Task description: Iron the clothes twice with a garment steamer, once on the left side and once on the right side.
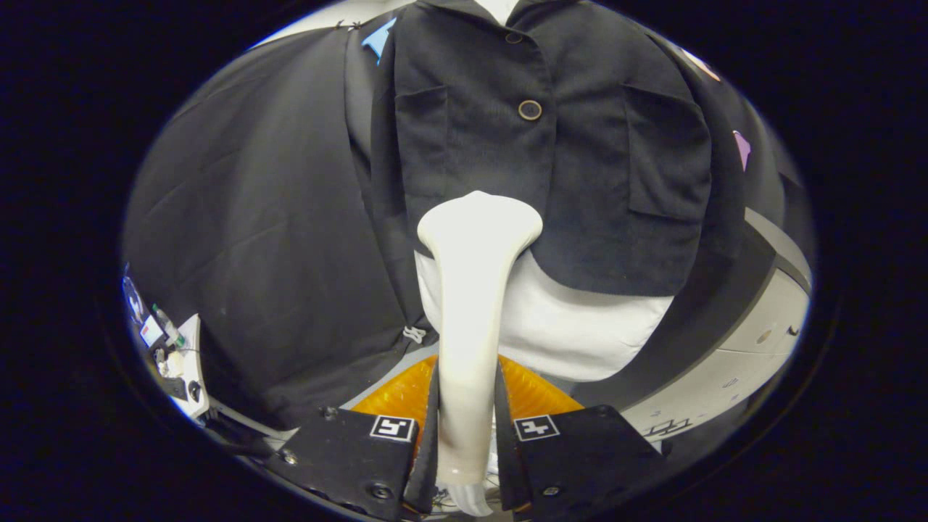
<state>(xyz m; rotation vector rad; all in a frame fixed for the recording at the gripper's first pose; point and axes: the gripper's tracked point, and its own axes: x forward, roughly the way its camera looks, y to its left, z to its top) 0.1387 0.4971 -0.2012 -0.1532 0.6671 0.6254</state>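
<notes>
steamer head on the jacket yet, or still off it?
Cannot tell. In the gripper view the steamer, clamped between the gripper fingers, has its head overlapping the black jacket near its hem; looking along the handle, no contact or gap shows.

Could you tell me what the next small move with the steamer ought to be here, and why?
Probably glide the garment steamer slowly up the jacket's front panel. The gripper is shut on its handle, and its head sits at the dark jacket hem near the button line, above the white underlayer, so the panel above looks unsteamed.
</notes>
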